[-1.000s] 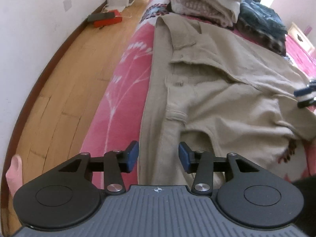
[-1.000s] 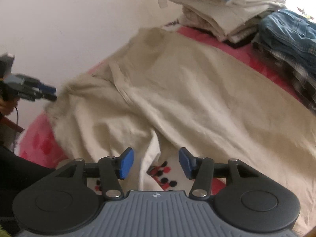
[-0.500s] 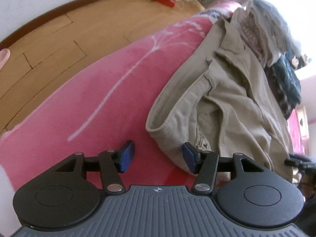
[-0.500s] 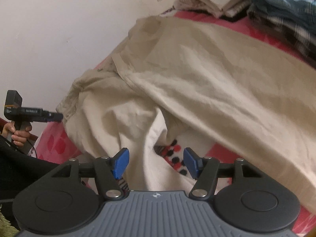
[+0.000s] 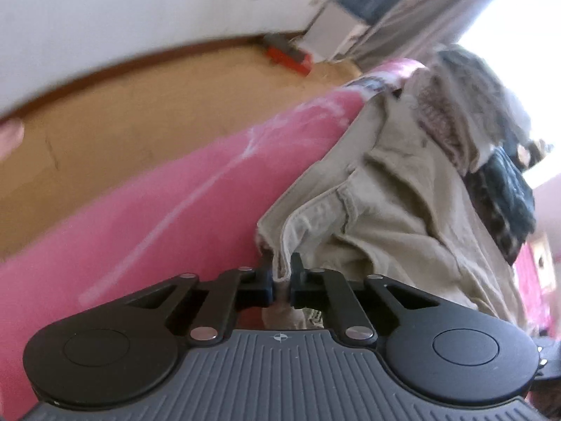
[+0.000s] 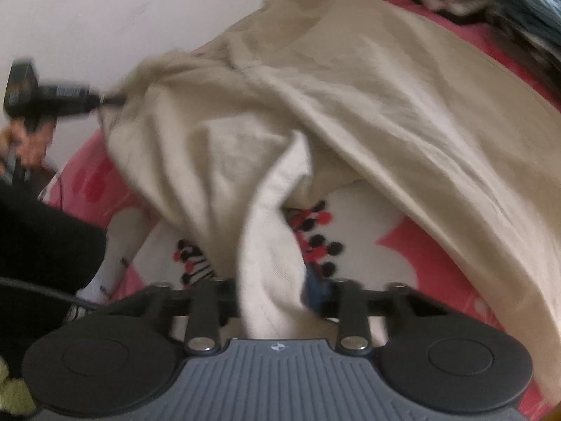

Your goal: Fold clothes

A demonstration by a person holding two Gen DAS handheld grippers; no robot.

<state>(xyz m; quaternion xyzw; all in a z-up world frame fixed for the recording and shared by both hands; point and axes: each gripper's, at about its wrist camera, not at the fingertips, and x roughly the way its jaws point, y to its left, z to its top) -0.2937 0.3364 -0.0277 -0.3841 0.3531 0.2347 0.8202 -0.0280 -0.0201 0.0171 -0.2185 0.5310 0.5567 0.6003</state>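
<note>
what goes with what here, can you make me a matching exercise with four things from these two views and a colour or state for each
Things:
1. left hand-held gripper
2. beige trousers
3. bed cover
4. floor

Descriptions:
A. pink with pale markings
B. light brown wood
C. spread across the bed, pinched at two spots
D. shut on a hem edge

Pairs: 1-D, 2-C, 3-A, 4-B

The second pinch is the right hand-held gripper, shut on a fold of the trousers.
</note>
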